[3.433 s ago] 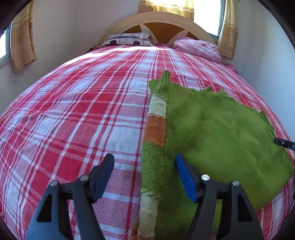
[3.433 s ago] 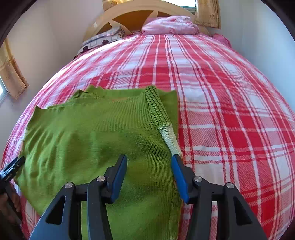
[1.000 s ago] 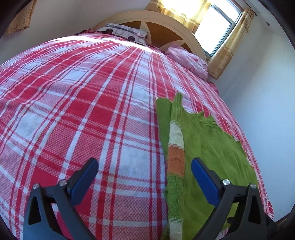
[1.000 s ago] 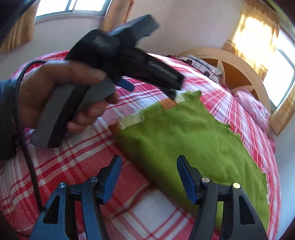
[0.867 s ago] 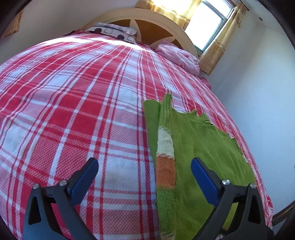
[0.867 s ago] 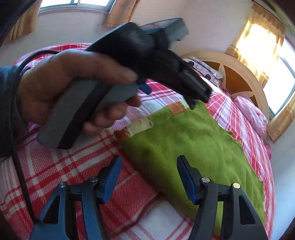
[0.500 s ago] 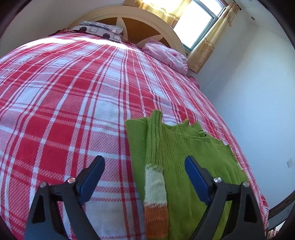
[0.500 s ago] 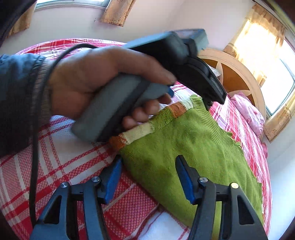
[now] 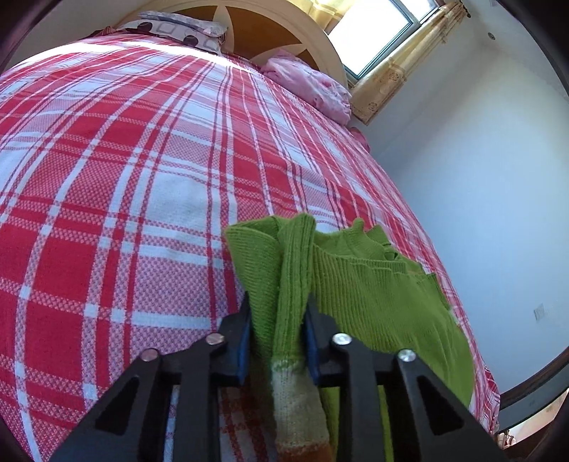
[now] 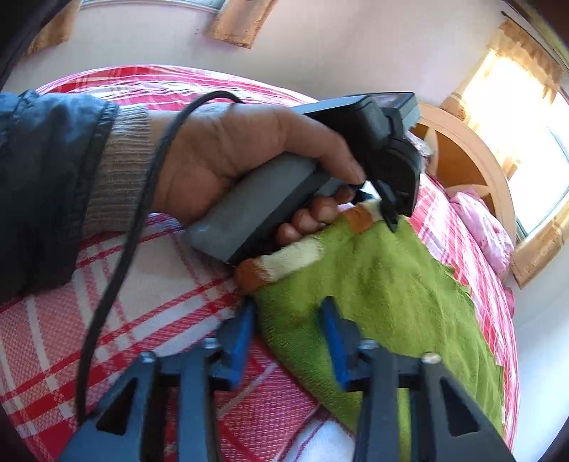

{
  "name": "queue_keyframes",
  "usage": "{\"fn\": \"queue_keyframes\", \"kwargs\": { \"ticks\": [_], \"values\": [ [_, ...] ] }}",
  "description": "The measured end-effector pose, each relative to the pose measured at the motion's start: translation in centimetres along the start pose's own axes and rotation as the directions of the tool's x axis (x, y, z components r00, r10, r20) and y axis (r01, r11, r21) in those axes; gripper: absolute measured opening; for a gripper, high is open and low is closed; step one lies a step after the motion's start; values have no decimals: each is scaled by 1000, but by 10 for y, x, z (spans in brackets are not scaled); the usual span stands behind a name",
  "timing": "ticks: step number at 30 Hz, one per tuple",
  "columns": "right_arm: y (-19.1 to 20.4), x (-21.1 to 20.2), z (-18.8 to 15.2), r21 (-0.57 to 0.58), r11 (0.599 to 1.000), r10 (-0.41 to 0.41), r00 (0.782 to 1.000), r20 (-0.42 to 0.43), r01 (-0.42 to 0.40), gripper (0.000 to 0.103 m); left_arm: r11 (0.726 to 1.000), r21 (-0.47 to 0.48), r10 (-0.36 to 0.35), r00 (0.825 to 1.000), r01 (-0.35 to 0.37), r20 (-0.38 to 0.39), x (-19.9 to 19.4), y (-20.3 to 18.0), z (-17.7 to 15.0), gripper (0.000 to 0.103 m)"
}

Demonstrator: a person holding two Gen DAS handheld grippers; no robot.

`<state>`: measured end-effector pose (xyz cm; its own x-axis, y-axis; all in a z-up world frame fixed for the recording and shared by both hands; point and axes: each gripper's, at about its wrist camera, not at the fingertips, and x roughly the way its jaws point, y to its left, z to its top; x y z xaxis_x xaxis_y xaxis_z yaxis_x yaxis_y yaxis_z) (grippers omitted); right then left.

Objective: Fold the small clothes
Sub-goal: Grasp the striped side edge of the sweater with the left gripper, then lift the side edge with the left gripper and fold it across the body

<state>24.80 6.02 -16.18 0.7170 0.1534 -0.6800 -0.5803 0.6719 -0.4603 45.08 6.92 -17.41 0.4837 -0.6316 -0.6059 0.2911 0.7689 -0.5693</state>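
Note:
A green knit sweater (image 9: 373, 295) lies flat on the red plaid bed, one sleeve with a cream and orange cuff (image 9: 295, 408) folded along its left edge. My left gripper (image 9: 277, 320) is closing, and its blue pads squeeze that sleeve and the layer beneath it near the shoulder. In the right wrist view a hand (image 10: 231, 152) holds the left gripper (image 10: 386, 211) down on the striped sleeve (image 10: 284, 259). My right gripper (image 10: 286, 327) is closing around the sweater's (image 10: 391, 284) near hem corner. The cloth lies flat between its blurred pads.
The plaid bedsheet (image 9: 142, 177) stretches left and ahead. A pink pillow (image 9: 306, 85) and a patterned pillow (image 9: 177, 25) rest against the wooden headboard (image 9: 270, 32). A white wall runs close along the bed's right side. A black cable (image 10: 121, 266) hangs from the left hand.
My left gripper slid forward along the sleeve toward the shoulder and its jaws came together on the knit. My right gripper's jaws narrowed around the hem corner.

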Motion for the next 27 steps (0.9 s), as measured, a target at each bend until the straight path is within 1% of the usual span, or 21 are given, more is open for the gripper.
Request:
{"fn": "queue_keyframes", "kwargs": {
  "ticks": [3, 5, 11, 15, 19, 20, 22, 25, 27],
  "values": [
    [0, -5, 0, 12, 1000, 10, 1000, 9, -10, 12, 999, -18, -35, 999, 35, 10, -4, 4, -1, 15],
    [-8, -11, -1, 50, 998, 31, 999, 24, -32, 11, 998, -37, -56, 998, 56, 17, -7, 8, -2, 15],
    [-20, -26, -4, 114, 991, 59, 995, 75, -68, 10, 986, -117, -120, 993, 119, 4, -5, 22, -3, 15],
    [-35, -38, -9, 157, 983, 77, 992, 104, -93, 10, 979, -156, -134, 991, 131, -11, -4, 25, -4, 15],
    [-56, -43, -18, 203, 973, 89, 988, 126, -114, 9, 962, -223, -162, 987, 158, 4, -14, 26, -12, 15],
    [-62, -45, -22, 216, 969, 93, 987, 133, -121, 9, 959, -233, -163, 987, 161, 8, -14, 25, -12, 15],
    [-70, -46, -26, 242, 961, 102, 984, 146, -135, 9, 960, -242, -141, 990, 139, 9, -16, 20, -12, 15],
    [-88, -53, -33, 300, 939, 118, 978, 175, -167, 9, 955, -265, -133, 991, 132, 13, -18, 11, -10, 15],
    [-97, -59, -38, 331, 925, 128, 972, 197, -189, 9, 950, -276, -142, 989, 145, 29, -22, 4, -7, 15]
  ]
}}
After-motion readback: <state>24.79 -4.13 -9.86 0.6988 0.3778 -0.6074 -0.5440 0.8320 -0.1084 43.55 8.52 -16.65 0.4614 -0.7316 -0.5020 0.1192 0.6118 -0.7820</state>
